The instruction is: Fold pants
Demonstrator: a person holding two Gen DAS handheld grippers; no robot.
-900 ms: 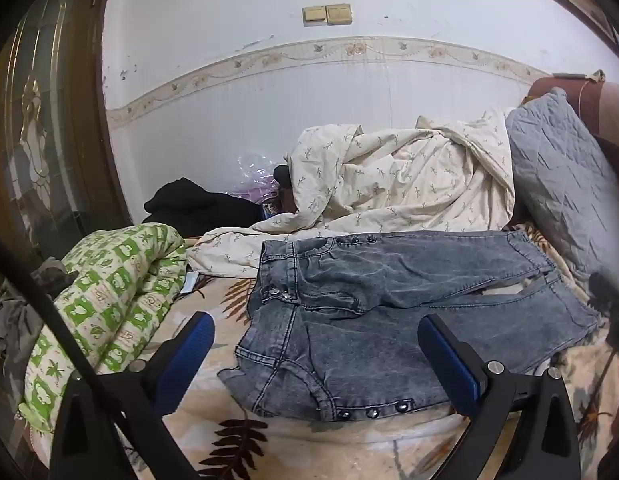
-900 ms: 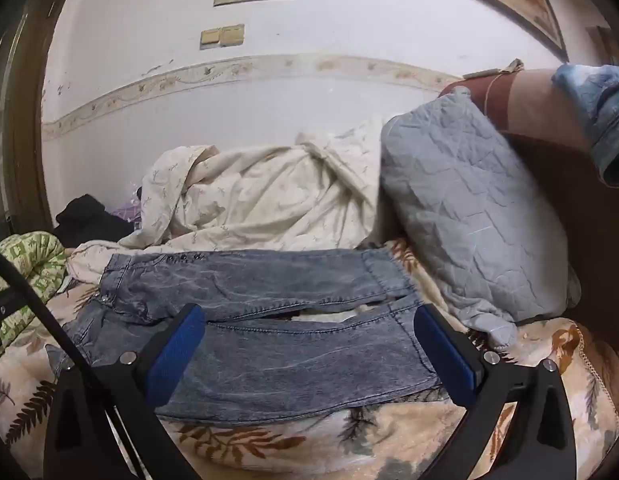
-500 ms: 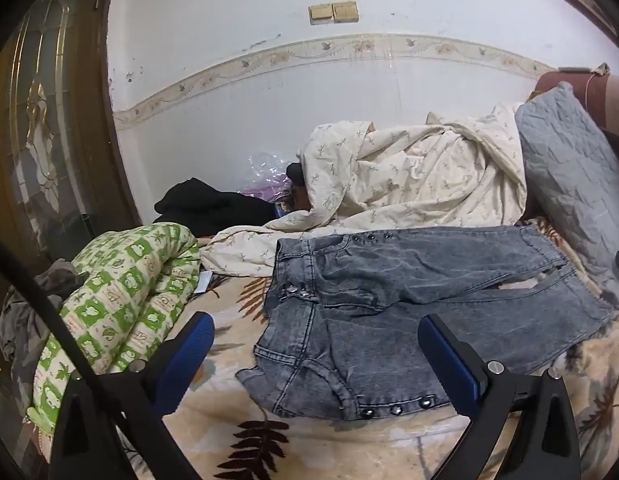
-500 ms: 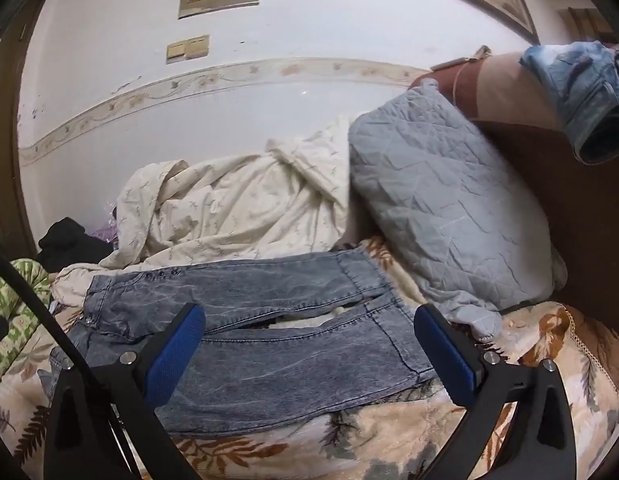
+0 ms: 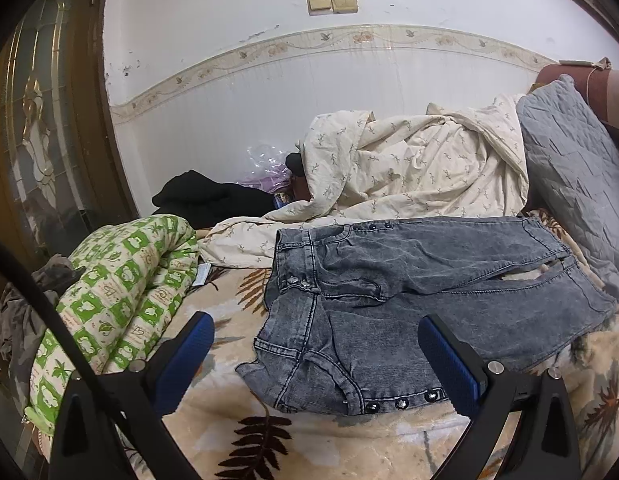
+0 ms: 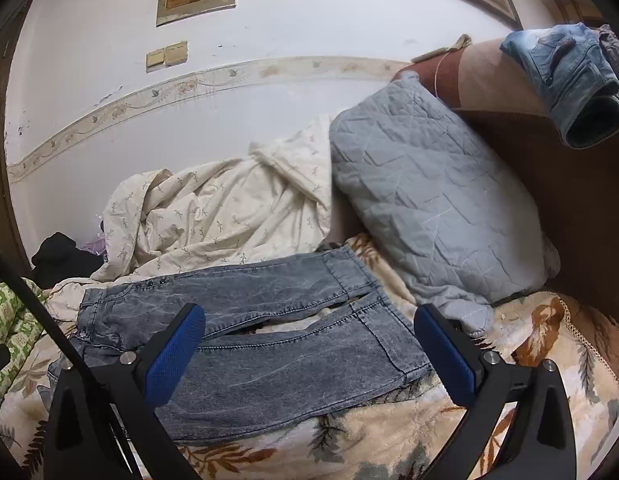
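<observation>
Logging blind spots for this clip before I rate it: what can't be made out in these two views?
- Jeans, left wrist view: part of the near waistband edge sits behind the open left claw.
- Jeans, right wrist view: near edge of the lower leg is behind the open right claw.
- Whatever lies under the cream quilt: covered.
- Blue denim item, right wrist view: cut off by the frame edge.
</observation>
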